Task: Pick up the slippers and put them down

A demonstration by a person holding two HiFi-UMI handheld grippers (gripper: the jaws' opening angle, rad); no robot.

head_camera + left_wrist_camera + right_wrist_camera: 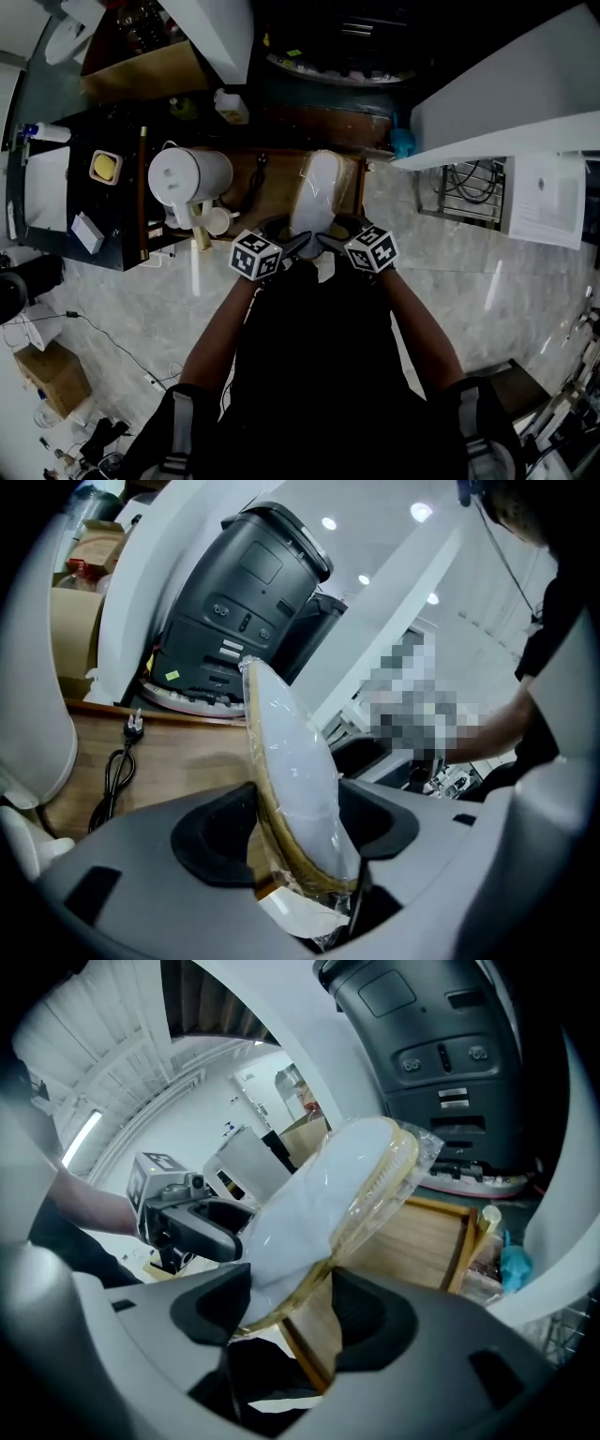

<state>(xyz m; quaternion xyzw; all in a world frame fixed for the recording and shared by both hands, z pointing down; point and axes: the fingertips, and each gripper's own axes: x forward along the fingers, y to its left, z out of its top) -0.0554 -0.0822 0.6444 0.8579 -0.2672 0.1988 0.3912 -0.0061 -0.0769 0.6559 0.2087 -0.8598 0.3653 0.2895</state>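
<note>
Left gripper (295, 834) and right gripper (292, 1314) each pinch the near end of the plastic-wrapped slippers (323, 192), one from either side. Their long axis runs toward 12 o'clock over the wooden table (270, 173). Neither hand is nearer, so lowering likely needs both together.

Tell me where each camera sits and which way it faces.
Head view: on the head, steeply down; forearms, left gripper, right gripper, wrapped slippers.
Left gripper view: along its jaws, shut on the slippers; black appliance behind.
Right gripper view: along its jaws, also on the slippers; left gripper beyond.
All three share the slippers.
</note>
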